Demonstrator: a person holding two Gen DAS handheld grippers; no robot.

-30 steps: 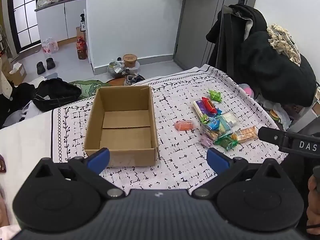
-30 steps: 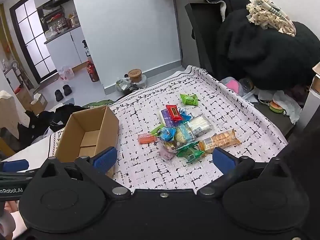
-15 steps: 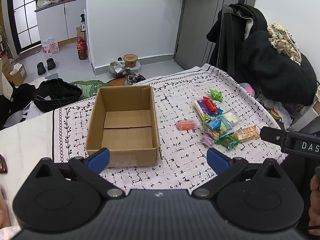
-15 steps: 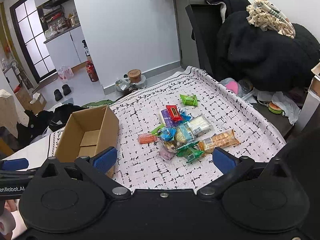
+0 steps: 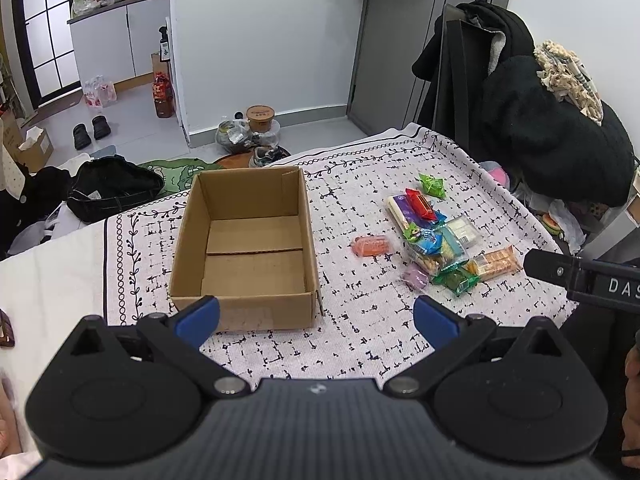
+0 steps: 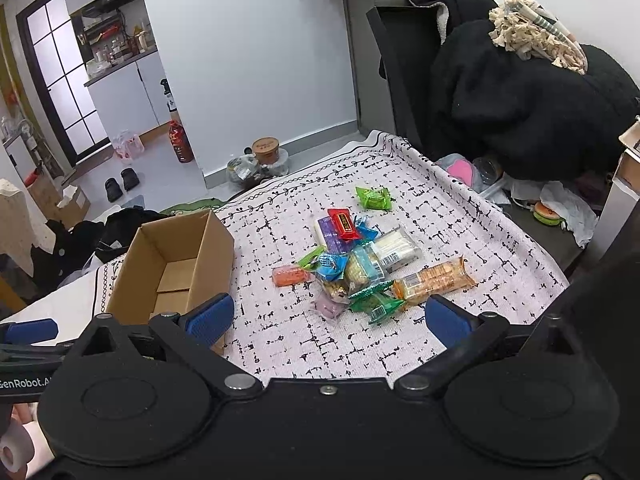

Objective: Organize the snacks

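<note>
Both tools, left (image 5: 316, 316) and right (image 6: 326, 320), were wide open and held nothing, so the next job was probably picking a snack (image 6: 434, 280) for the box (image 5: 244, 240).

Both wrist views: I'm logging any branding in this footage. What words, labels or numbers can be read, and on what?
"DAS" (cut off by the frame edge): white letters on the right gripper's black body, seen from the left wrist.
"enRobot.A" (cut off both ends): white letters on the left gripper's body, seen from the right wrist.
Snack wrappers: print and barcodes too small to read.
Cardboard box: no text visible.
</note>
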